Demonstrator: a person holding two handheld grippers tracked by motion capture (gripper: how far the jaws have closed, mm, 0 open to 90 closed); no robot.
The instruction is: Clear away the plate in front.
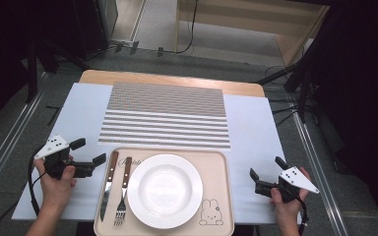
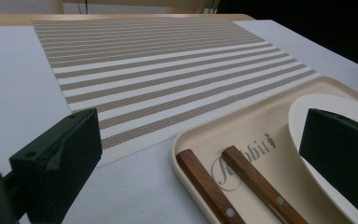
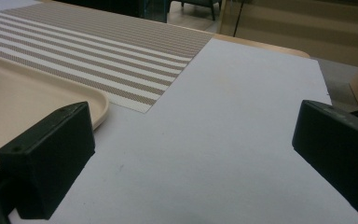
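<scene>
Left gripper [image 1: 88, 152] held low over the white table cover [image 1: 78, 110], just off the left edge of the tray [image 1: 216, 167]; jaws spread wide, nothing between them, aimed toward the tray. The left hand [image 1: 56, 184] grips the body from below, forearm entering from the bottom edge, cable looping down beside the wrist.

Right gripper [image 1: 266, 169] mirrors it off the tray's right side, jaws likewise wide apart and empty, pointing up and inward. The right hand [image 1: 283, 201] wraps the handle.

Nearest to the left gripper: knife [image 1: 108, 184] and fork [image 1: 123, 191], both wooden-handled, lying side by side along the left part of the tray, handles away from the person. In the left gripper view the two handles sit just ahead of and between the jaws, not touched.

White plate [image 1: 165, 191] sits in the middle of the tray, right of the fork, empty. Rabbit drawing [image 1: 210, 212] on the tray's near right corner.

Striped placemat [image 1: 167, 115] lies beyond the tray, its near edge just beside the tray's far rim. Table cover bare between the right gripper and the tray
</scene>
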